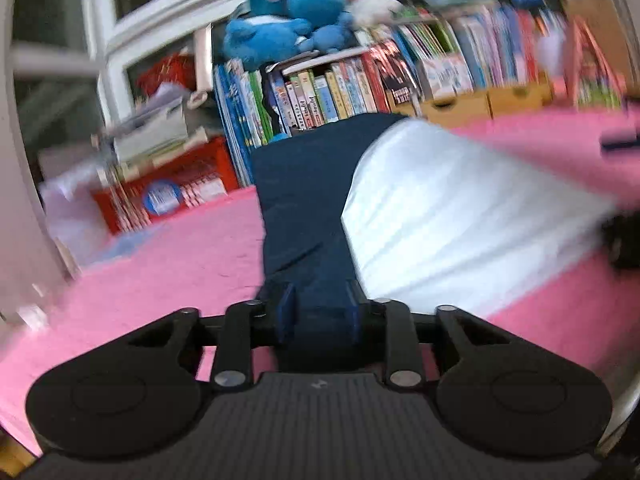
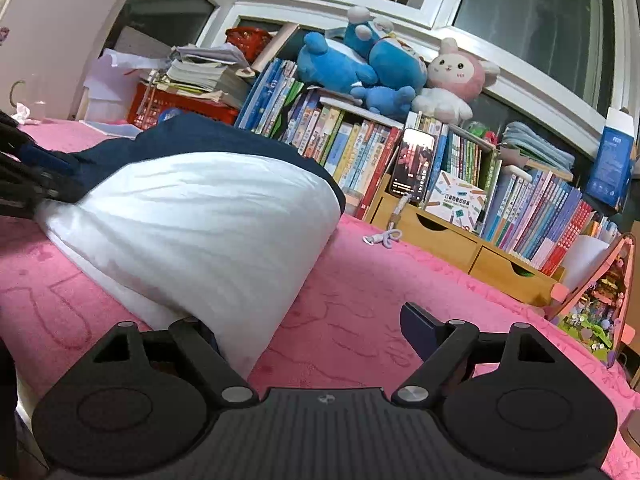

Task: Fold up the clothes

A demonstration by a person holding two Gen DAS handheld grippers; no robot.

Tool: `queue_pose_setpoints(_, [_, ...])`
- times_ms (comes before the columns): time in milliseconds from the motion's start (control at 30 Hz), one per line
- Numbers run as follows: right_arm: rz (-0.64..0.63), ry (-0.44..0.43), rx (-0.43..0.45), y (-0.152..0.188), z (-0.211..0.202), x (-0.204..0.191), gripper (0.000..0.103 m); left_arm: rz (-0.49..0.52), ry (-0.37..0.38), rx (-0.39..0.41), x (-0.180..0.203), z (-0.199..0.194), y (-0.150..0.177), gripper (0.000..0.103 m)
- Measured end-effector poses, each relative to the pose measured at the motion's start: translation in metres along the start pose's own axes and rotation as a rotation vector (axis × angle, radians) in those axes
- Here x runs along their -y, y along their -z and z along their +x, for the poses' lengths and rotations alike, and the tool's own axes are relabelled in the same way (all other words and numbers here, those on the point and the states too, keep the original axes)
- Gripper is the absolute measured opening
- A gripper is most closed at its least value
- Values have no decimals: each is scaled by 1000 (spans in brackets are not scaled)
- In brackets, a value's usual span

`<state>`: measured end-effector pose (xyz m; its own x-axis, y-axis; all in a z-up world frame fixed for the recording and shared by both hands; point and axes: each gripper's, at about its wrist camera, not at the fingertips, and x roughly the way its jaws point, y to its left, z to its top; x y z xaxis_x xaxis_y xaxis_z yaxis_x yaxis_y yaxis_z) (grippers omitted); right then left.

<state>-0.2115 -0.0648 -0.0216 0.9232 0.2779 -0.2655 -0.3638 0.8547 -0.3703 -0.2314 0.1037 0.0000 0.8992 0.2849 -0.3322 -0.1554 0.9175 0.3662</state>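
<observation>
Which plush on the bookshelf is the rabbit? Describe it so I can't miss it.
Find the bookshelf behind the pink blanket. On top lie plush toys; the rabbit sits rightmost, the only pink and white one beside the blue plushes.

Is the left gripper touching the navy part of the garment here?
Touching. The left wrist view shows the left gripper with both fingers closed on the navy fabric, which bunches between them.
</observation>
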Motion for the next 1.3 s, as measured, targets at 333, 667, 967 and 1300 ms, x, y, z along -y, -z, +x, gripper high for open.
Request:
queue_pose_setpoints(333, [110,-79,-21,2,4,16,74,55,-83,120,-6,-32,-11,52])
queue_pose_setpoints(667, [217,-223,-29,3,6,29,46,396,209,263,65,-38,-40,44])
queue_pose_setpoints(967, [241,-283,-14,4,6,30,32,532,261,247,90,-12,-43,42])
queue_pose_setpoints(1300, [329,-325,-15,9,6,40,32,640,43,340,117,4,-30,74])
